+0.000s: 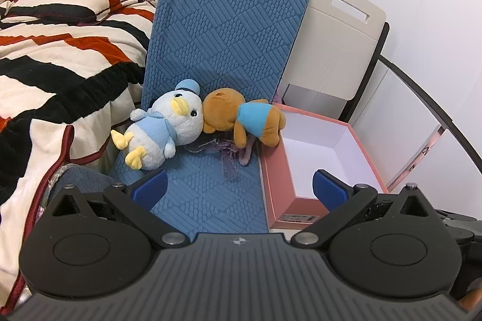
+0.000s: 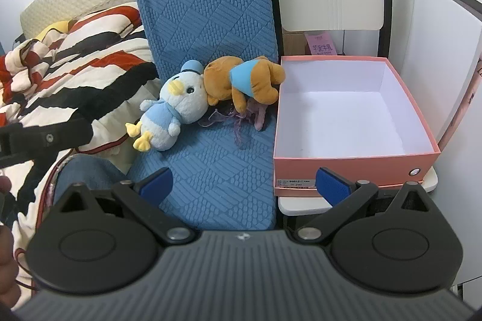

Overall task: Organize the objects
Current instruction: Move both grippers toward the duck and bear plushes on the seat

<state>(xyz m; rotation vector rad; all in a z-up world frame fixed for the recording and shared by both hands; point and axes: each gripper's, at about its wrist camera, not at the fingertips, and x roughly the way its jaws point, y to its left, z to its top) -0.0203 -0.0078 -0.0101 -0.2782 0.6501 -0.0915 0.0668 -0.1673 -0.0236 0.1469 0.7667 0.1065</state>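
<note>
Both grippers — left gripper [image 1: 239, 190], right gripper [image 2: 245, 181] — gape wide, holding nothing.

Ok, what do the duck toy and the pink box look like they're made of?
Duck toy: soft plush, going by its fuzzy, matte pile and rounded, stuffed shape. Pink box: probably cardboard, given its thin, stiff walls, sharp folded corners, matte pink outside, plain white inside and a printed label on the end.

Ahead of the wide-open matt black plastic left gripper [image 1: 239, 190] lies a blue quilted cloth cushion [image 1: 229, 20], rough-textured. On it rest 2 fuzzy plush toys: a white-and-blue duck [image 1: 168, 128] and a brown bear [image 1: 241, 116]. Right of them, a smooth pink cardboard box [image 2: 355, 161], matt white inside.
</note>
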